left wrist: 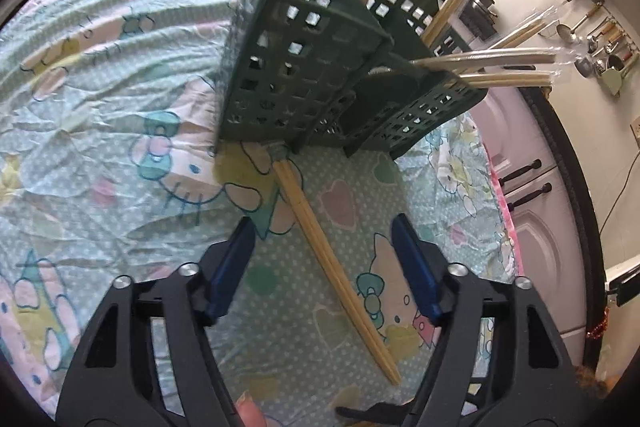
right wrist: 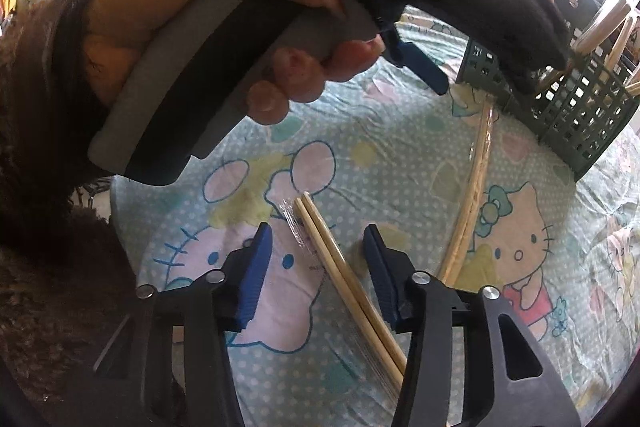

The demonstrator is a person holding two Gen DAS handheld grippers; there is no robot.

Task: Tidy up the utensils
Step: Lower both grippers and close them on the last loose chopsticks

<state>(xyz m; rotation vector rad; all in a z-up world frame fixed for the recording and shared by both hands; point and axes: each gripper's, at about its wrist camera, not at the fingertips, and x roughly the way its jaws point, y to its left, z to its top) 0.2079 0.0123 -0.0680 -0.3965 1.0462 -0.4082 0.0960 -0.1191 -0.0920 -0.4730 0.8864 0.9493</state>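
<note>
Chopsticks [right wrist: 352, 279] in a clear wrapper lie on the patterned cloth [right wrist: 400, 155], between the spread blue pads of the right gripper [right wrist: 318, 267], untouched as far as can be seen. A second pair [left wrist: 336, 267] lies between the open jaws of the left gripper [left wrist: 322, 251], its far end at the green basket [left wrist: 304, 67], where 4 or more pairs are already stood. Each pair is best pinched across both sticks, jaws centred, before lifting. Both grippers are angled downward; a hand [right wrist: 224, 27] is wrapped around the left handle.

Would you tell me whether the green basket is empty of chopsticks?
No, several pairs of chopsticks stick out of the green basket.
</note>
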